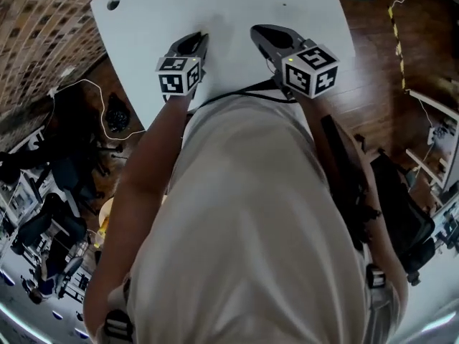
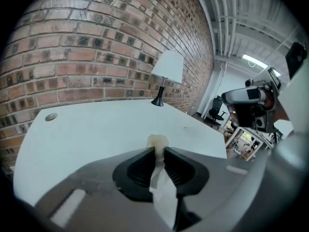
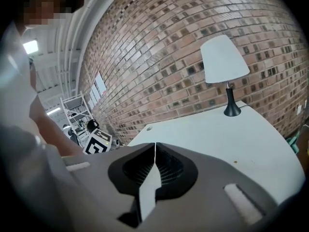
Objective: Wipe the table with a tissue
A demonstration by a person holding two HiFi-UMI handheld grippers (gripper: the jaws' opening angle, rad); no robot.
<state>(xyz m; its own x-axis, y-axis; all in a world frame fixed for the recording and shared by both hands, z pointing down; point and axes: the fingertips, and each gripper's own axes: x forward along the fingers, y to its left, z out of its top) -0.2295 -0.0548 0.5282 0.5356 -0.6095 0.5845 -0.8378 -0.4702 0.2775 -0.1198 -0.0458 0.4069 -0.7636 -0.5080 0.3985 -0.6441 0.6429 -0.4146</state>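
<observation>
Near the front edge of the table (image 1: pixel 237 6), the left gripper (image 2: pixel 159 151) pinches a tissue (image 2: pixel 163 190). The right gripper (image 3: pixel 155 148) is squeezed closed on nothing. I think all the wiping is left to do.

- Over the near edge of the desk (image 1: pixel 237 6): left hand-held gripper (image 1: pixel 199 40) and right hand-held gripper (image 1: pixel 259 33), side by side, apart.
- Between the left one's jaws: tissue (image 2: pixel 161 187), its end poking out ahead, above the desk.
- At the desk's far edge, by the brick wall (image 2: pixel 96 47): lamp (image 2: pixel 166 71).
</observation>
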